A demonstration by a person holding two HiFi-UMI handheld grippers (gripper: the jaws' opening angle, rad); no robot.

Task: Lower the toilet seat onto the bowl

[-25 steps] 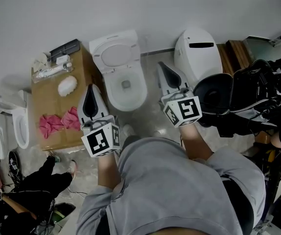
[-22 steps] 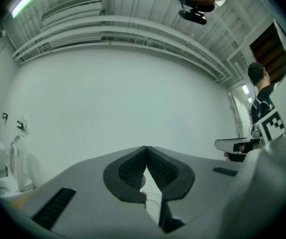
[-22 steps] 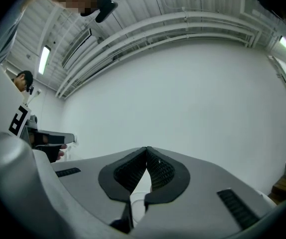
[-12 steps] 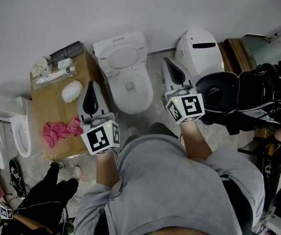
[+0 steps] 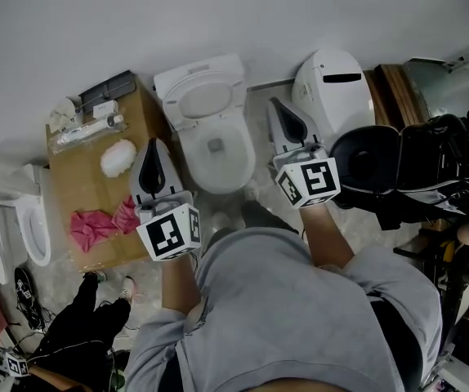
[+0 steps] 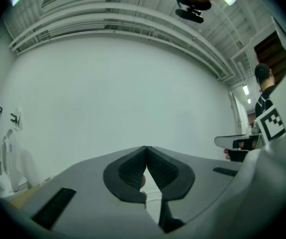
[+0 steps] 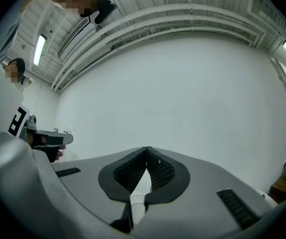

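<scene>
Head view first: the toilet seat [image 5: 202,98] stands raised against the tank, and the bowl [image 5: 216,158] is open below it. Over the last second almost nothing has moved. The toilet has drifted slightly in the frame, but both grippers hover where they were. The left gripper [image 5: 154,147] hangs just left of the bowl and the right gripper [image 5: 277,109] just right of it, neither touching the seat. My read is that the lowering hasn't started and a reach to the seat's rim comes next.

The floor [image 5: 259,194] is speckled grey concrete under a plain white wall [image 5: 218,6]. A cardboard box [image 5: 87,186] sits beside the toilet with a pink cloth [image 5: 96,223] and a white puff [image 5: 113,158] on top. A rounded white unit [image 5: 328,80] stands to the right with a black bag [image 5: 414,170] near it. A second toilet [image 5: 30,219] is at the far left edge.

Left gripper view now: the jaws of the left gripper [image 6: 146,151] are pressed together at the tips with nothing between them. They aim at bare wall under ceiling rails.

Right gripper view: it's the same here, with the right gripper [image 7: 146,151] closed tip to tip and empty. It faces white wall, and no toilet is in sight.
</scene>
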